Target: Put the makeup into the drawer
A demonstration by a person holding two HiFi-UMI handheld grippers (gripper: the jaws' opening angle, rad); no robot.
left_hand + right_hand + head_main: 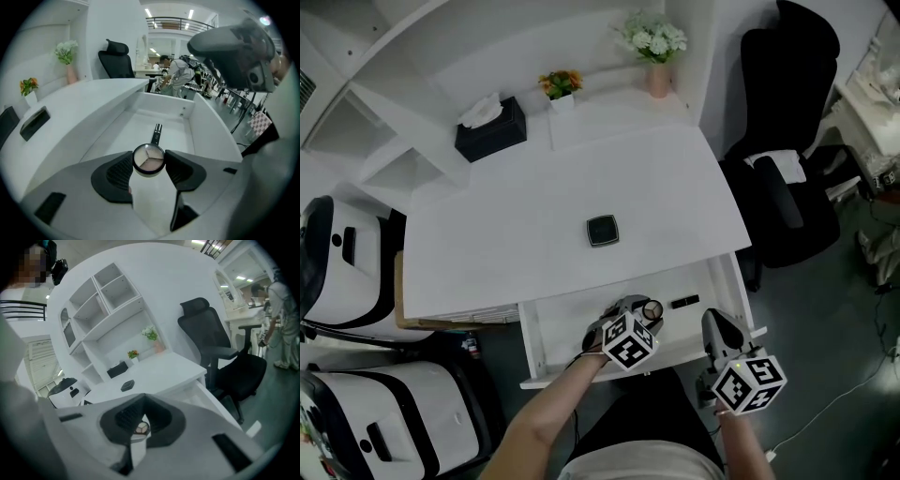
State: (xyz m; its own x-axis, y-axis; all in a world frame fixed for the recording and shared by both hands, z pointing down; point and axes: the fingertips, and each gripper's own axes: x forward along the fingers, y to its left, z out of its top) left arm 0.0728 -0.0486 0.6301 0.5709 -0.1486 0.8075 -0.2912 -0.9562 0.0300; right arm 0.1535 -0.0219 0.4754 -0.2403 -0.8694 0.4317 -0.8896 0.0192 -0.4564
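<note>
The white desk's drawer [567, 323] stands pulled open. My left gripper [645, 314] hangs over its middle, shut on a round makeup compact [652, 308] with three powder shades. In the left gripper view both pads press the compact [148, 159] at the sides of my left gripper [148, 165]. A black makeup tube [684, 302] lies on the drawer floor, just beyond the compact [156, 133]. A square black compact [602, 230] rests on the desktop. My right gripper [713, 325] is at the drawer's right front corner, empty, its jaws [140, 398] meeting at the tips.
At the back of the desk [525, 216] stand a black tissue box [490, 128], a small orange flower pot [561, 86] and a pink vase [656, 56]. A black office chair [783, 187] is to the right. White machines [342, 267] crowd the left.
</note>
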